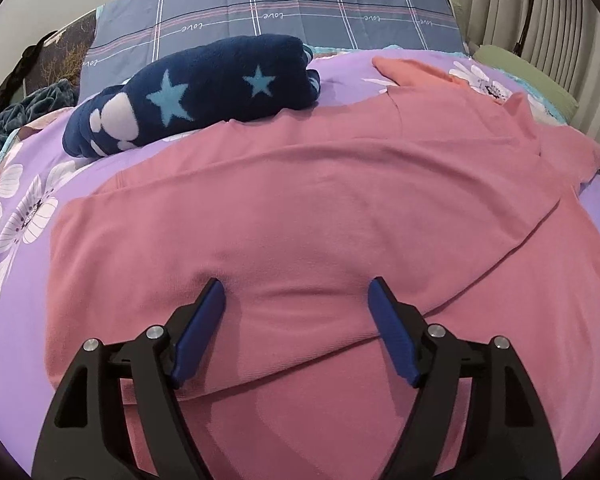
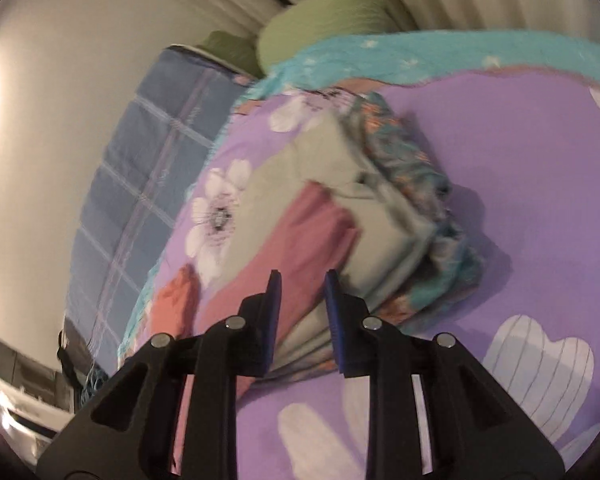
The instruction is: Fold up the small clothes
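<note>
The only readable text is the word "love", stitched or printed in small white cursive along a horizontal stripe of the blue-grey plaid bedding (image 1: 268, 4) at the head of the bed, seen in the left wrist view. It repeats at intervals along that stripe: once near the left edge, then further right several times, with the last instance close to the right edge of the fabric. From this camera the lettering appears upside down. In the right wrist view the same plaid fabric (image 2: 140, 168) is blurred and no lettering can be made out.
</note>
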A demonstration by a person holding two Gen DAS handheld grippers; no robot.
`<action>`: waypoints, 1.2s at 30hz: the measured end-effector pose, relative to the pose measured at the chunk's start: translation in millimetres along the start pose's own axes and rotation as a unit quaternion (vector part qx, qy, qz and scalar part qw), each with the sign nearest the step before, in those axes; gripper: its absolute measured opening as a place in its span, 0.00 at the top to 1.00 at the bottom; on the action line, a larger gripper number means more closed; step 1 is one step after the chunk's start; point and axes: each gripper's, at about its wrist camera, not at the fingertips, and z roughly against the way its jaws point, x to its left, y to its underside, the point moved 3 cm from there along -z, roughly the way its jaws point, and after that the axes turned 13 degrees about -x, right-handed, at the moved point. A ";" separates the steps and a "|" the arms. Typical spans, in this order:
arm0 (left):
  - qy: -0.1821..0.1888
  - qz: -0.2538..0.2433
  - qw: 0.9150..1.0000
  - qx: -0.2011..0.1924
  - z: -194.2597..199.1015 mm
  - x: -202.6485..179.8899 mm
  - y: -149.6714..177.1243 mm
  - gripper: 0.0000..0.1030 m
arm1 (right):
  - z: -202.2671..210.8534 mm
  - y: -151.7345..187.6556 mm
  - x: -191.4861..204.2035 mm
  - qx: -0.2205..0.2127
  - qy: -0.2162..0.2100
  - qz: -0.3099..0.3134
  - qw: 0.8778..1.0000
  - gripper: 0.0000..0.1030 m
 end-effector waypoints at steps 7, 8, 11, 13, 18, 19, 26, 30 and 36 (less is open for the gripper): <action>-0.003 -0.003 1.000 0.000 0.5 -1.5 -0.4 0.26 | -13.0 11.4 -4.2 -0.015 0.010 -0.023 1.000 0.70; -0.003 -0.003 1.000 0.000 0.4 -1.4 -0.5 0.26 | -16.5 12.4 -0.9 -0.018 0.016 -0.013 1.000 0.75; -0.003 -0.003 1.000 -0.001 0.7 -1.4 -0.4 0.26 | -18.6 12.6 15.6 -0.027 0.005 -0.001 1.000 0.95; -0.002 -0.003 1.000 -0.002 1.0 -0.9 -0.6 0.26 | -11.4 22.6 49.6 -0.037 -0.038 0.015 0.998 0.95; 0.005 0.007 1.000 -0.006 2.4 1.9 -0.8 0.26 | 3.1 113.0 187.7 0.040 -0.203 0.117 0.971 0.95; 0.008 0.009 1.000 -0.007 2.8 2.6 -0.8 0.26 | 8.3 148.2 222.0 0.069 -0.240 0.150 0.957 0.95; 0.054 0.064 0.996 -0.026 10.6 17.4 -1.3 0.26 | 10.4 370.0 312.4 0.231 -0.308 0.313 0.868 0.94; 0.108 0.146 0.982 -0.049 21.0 35.7 -2.8 0.32 | -7.7 417.4 288.3 0.264 -0.271 0.343 0.860 0.94; 0.218 0.198 0.955 -0.044 27.5 11.3 -20.0 0.32 | -6.1 426.1 278.5 0.259 -0.275 0.360 0.853 0.90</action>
